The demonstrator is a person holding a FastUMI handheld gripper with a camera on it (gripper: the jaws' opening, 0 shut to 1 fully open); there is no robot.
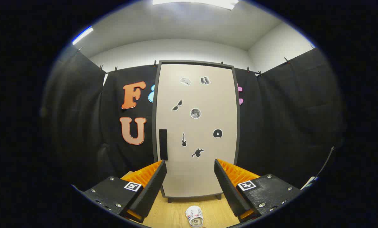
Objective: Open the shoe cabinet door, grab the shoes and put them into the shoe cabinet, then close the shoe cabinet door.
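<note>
Facing the shut cabinet (196, 129), the tongs (190, 177) stand spread wide with nothing between them.

The handle (163, 144), a dark upright bar on the door's left edge, lies just beyond the left finger, so the opening move likely needs a small shift left. The door is beige, dark-framed, dotted with stickers. A white shoe (195, 216) lies on the wooden floor (169, 215), near, between the fingers.

bright, even | ceiling light (195, 2) glares overhead | sharp centre | edges bowed, dim
</note>
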